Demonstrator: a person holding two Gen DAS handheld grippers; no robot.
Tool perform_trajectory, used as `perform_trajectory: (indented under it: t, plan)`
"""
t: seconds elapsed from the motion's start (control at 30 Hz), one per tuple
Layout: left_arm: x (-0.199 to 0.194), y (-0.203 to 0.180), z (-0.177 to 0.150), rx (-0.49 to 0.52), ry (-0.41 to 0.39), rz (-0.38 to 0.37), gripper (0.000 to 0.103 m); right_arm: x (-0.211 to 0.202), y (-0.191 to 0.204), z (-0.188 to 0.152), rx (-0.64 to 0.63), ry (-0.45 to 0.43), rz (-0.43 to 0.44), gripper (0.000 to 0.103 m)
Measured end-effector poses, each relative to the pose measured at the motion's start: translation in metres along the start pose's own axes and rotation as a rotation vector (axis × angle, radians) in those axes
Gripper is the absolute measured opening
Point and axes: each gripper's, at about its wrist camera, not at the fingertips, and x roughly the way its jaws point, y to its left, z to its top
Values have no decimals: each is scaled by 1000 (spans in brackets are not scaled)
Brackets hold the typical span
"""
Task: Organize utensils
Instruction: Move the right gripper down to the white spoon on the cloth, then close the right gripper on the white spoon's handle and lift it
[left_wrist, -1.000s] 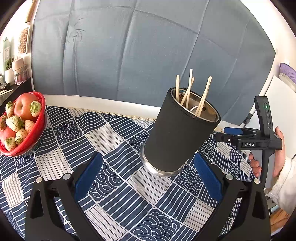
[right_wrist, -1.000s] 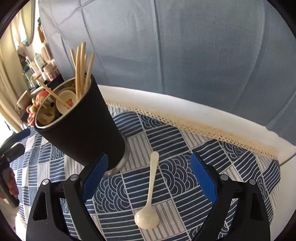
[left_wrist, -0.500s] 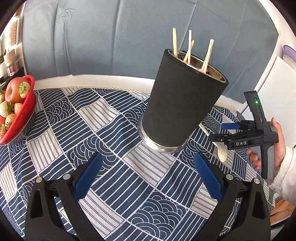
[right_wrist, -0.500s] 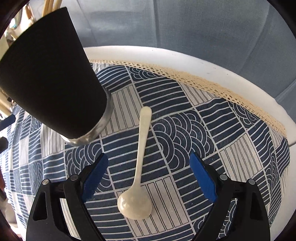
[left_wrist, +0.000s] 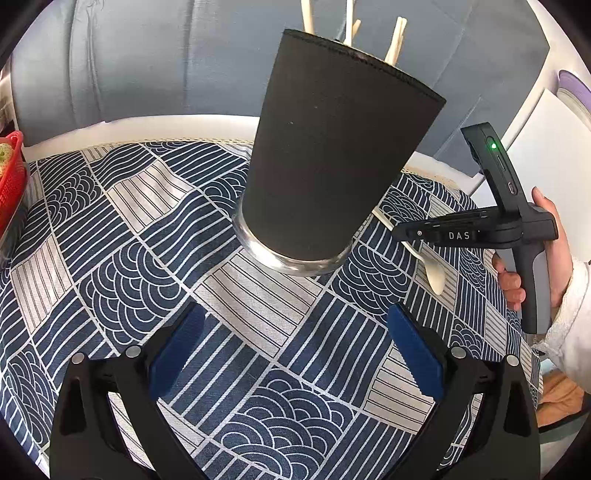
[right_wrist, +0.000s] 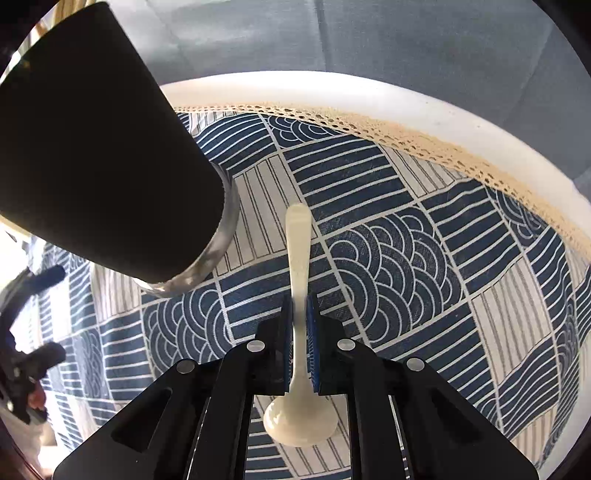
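Blue-and-white patterned cloth (left_wrist: 155, 236) is covering the tabletop, its lace edge showing in the right wrist view. Standing on it is a black-sleeved holder (left_wrist: 332, 155) with a bare metal base, already carrying several pale wooden sticks (left_wrist: 397, 40) that are poking above its rim. The left claw (left_wrist: 295, 354) is waiting before the holder with its blue pads wide apart, gripping nothing. The right claw (right_wrist: 300, 343) is clamped together on the handle of a cream spoon (right_wrist: 299, 258), which is lying just beside the holder's base, bowl nearest the camera, handle pointing away. The spoon looks glossy, smooth and one-piece. Judged progress: most utensils are seemingly stowed; this spoon is gripped but not visibly lifted, so raising it and dropping it into the holder is remaining.
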Motion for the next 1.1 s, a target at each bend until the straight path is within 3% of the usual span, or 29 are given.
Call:
perform_trajectory:
  t: [0.07, 0.27, 0.57, 0.87, 0.97, 1.1]
  plan:
    - [4, -2, -2, -2, 13, -18, 97, 1, -8, -4, 83, -2, 91, 7]
    - [13, -13, -9, -12, 48, -85, 97, -1, -14, -23, 185, -17, 207, 7]
    - [29, -51, -20, 39, 109, -213, 97, -18, -8, -33, 217, -25, 231, 7]
    - [44, -75, -25, 51, 125, -281, 96, -35, -5, -42, 239, -75, 285, 7]
    - [49, -75, -23, 34, 123, -313, 87, -39, -6, -45, 254, -89, 315, 7]
    - [53, -79, -20, 45, 136, -355, 60, -47, -7, -51, 273, -107, 338, 7]
